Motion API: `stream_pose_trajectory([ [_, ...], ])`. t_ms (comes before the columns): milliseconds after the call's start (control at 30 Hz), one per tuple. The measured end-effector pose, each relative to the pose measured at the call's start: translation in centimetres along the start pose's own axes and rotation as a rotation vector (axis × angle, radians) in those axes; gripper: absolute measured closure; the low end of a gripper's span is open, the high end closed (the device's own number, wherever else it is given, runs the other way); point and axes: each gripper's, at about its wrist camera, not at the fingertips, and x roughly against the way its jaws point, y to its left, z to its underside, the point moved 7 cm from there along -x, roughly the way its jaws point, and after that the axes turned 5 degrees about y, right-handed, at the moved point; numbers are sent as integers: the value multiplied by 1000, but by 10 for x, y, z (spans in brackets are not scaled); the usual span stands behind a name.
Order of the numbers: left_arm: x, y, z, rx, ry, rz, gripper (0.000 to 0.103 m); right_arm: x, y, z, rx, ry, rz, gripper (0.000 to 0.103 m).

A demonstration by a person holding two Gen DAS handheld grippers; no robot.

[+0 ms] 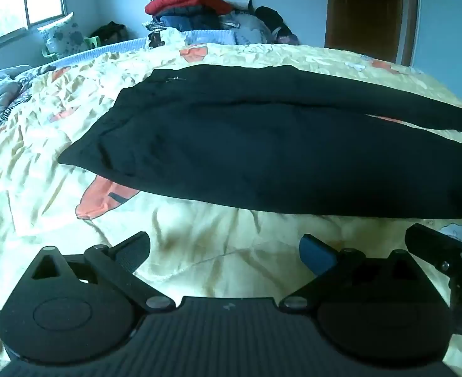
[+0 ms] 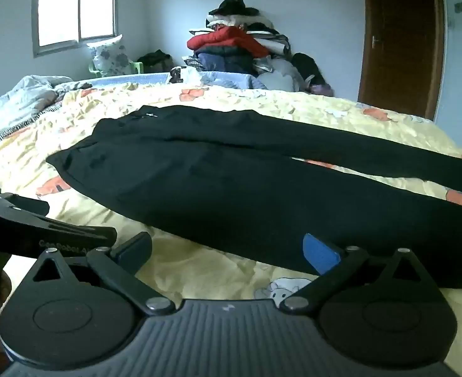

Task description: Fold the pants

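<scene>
Black pants (image 1: 246, 144) lie flat on the yellow patterned bedspread (image 1: 42, 144), waist at the left, both legs running to the right. They also show in the right wrist view (image 2: 246, 182). My left gripper (image 1: 224, 251) is open and empty, low over the bedspread just in front of the near leg's edge. My right gripper (image 2: 227, 251) is open and empty, at the near leg's front edge; its blue pad (image 2: 320, 253) sits against the cloth. The right gripper shows at the right edge of the left view (image 1: 444, 251); the left gripper shows at the left of the right view (image 2: 42, 229).
A heap of clothes with a red jacket (image 2: 234, 44) stands behind the bed by the wall. A crumpled light quilt (image 2: 23, 100) lies at the bed's left. A brown door (image 2: 400, 40) is at the back right, a window (image 2: 77, 6) at the back left.
</scene>
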Motion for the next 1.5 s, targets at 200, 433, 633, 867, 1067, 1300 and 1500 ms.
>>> stream_pose_trajectory([
  [200,-5,0,5,25,7,30,1,-7,-3,3,-26,-3,17,0],
  [433,-14,4,7,44,-18,11,0,-8,5,9,-9,-11,49,0],
  [633,-9,3,12,34,-68,-1,0,-14,3,13,-29,11,44,0],
  [867,-13,10,15,87,-60,41,0,-21,-1,19,-48,45,44,0],
  [1067,-12,8,16,86,-67,31,0,-23,-3,22,-52,56,46,0],
  [1300,-11,8,18,85,-69,29,0,-26,-4,23,-58,71,57,0],
  [1500,-9,8,20,86,-71,31,0,-29,-4,24,-56,80,59,0],
])
